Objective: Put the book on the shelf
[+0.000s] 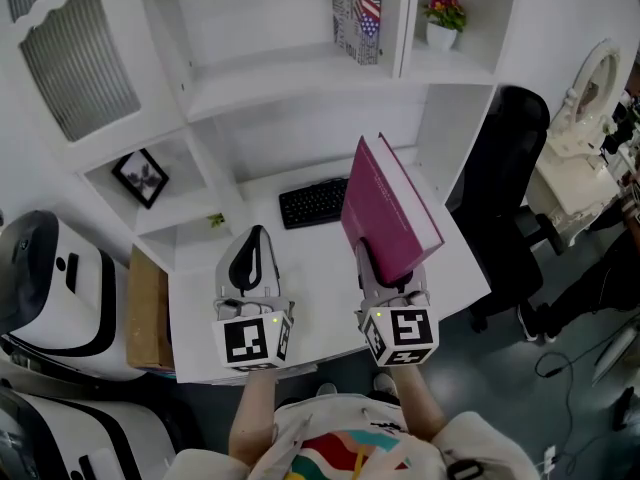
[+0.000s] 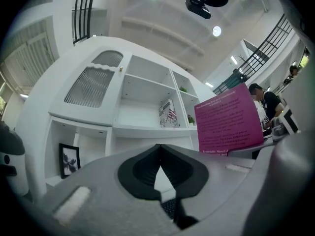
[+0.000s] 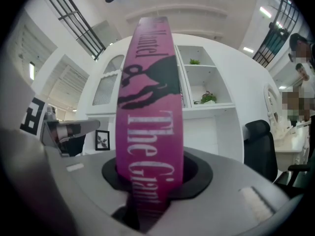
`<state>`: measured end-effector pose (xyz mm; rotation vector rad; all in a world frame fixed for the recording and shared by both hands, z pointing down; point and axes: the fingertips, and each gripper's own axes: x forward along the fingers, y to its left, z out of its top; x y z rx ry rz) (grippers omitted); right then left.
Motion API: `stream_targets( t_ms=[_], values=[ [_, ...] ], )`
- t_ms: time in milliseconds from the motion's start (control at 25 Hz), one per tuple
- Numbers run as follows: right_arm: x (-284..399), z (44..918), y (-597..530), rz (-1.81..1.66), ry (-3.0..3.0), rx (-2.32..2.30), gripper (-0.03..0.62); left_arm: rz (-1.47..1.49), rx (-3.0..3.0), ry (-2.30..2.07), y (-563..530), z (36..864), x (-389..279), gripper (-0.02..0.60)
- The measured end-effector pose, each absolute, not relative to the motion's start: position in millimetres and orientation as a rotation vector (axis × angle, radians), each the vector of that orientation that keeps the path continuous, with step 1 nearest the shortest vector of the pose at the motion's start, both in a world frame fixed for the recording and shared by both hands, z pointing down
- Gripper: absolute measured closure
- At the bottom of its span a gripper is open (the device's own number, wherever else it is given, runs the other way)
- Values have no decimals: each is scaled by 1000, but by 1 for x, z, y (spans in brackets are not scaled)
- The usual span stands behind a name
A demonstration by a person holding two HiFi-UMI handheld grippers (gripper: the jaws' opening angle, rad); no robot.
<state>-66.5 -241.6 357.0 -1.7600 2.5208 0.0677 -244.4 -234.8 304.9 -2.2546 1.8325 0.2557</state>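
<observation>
A white shelf (image 1: 300,78) is seen at the far side, above a white desk (image 1: 200,298). A pink book (image 1: 385,213) is held up over the desk's right part, its near end pinched by the right gripper (image 1: 386,274). A black keyboard (image 1: 313,204) is seen left of it. The left gripper (image 1: 255,246) is closed on nothing.

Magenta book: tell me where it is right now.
In the head view the magenta book is right of centre, held on end in the right claw over the white desk, just right of the black keyboard.
</observation>
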Motion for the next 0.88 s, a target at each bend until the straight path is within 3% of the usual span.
stream_targets(
  t_ms=[200, 880],
  values=[
    [-67, 315, -263, -6, 2521, -1753, 461, 274, -2244, 1836, -244, 290, -246, 580],
    [-72, 128, -359, 246, 2578, -1644, 464, 329, -2195, 1816, -273, 224, -234, 580]
  ],
)
